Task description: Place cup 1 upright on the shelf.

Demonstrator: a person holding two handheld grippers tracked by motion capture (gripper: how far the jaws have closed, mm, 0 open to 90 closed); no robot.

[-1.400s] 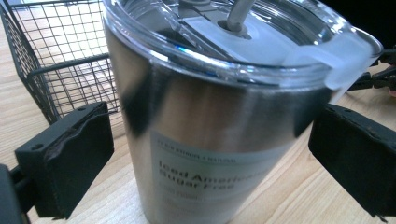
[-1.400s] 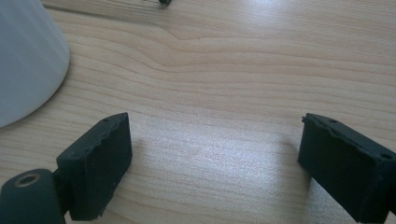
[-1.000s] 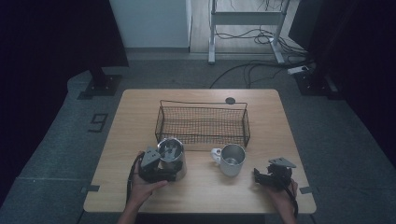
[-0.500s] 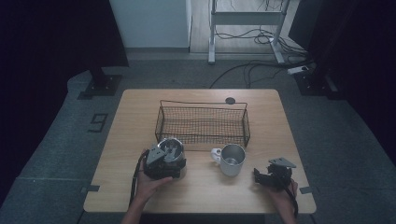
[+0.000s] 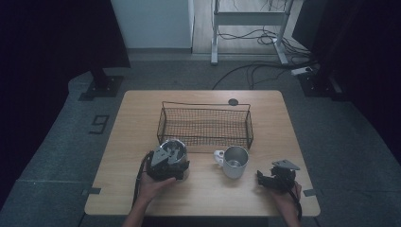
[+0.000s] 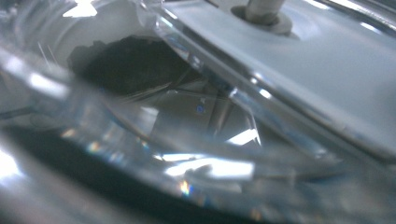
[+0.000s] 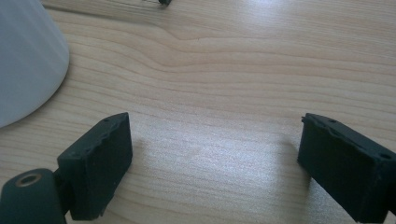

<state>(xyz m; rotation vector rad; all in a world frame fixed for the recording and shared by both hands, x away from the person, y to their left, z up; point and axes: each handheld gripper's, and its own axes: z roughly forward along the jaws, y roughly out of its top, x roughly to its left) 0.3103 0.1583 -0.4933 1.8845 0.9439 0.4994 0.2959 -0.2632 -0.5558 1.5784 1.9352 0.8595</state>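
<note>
The left gripper [image 5: 169, 158] sits on the steel cup [image 5: 173, 147] just before the basket [image 5: 204, 124]; whether its fingers pinch the cup I cannot tell. Lift it straight, clearing the basket wall. The right gripper [image 7: 212, 161] rests on the bench [image 5: 142, 113], fingers spread.

- The black wire mesh basket [image 5: 204, 124] blocks the light wooden table [image 5: 142, 109] at twelve o'clock.
- The shiny steel mug with a white handle [image 5: 233, 161] stands between the left gripper [image 5: 166, 163] and the right gripper [image 5: 276, 177].
- Bare wood lies open between the right gripper's wide jaws and at six o'clock.
</note>
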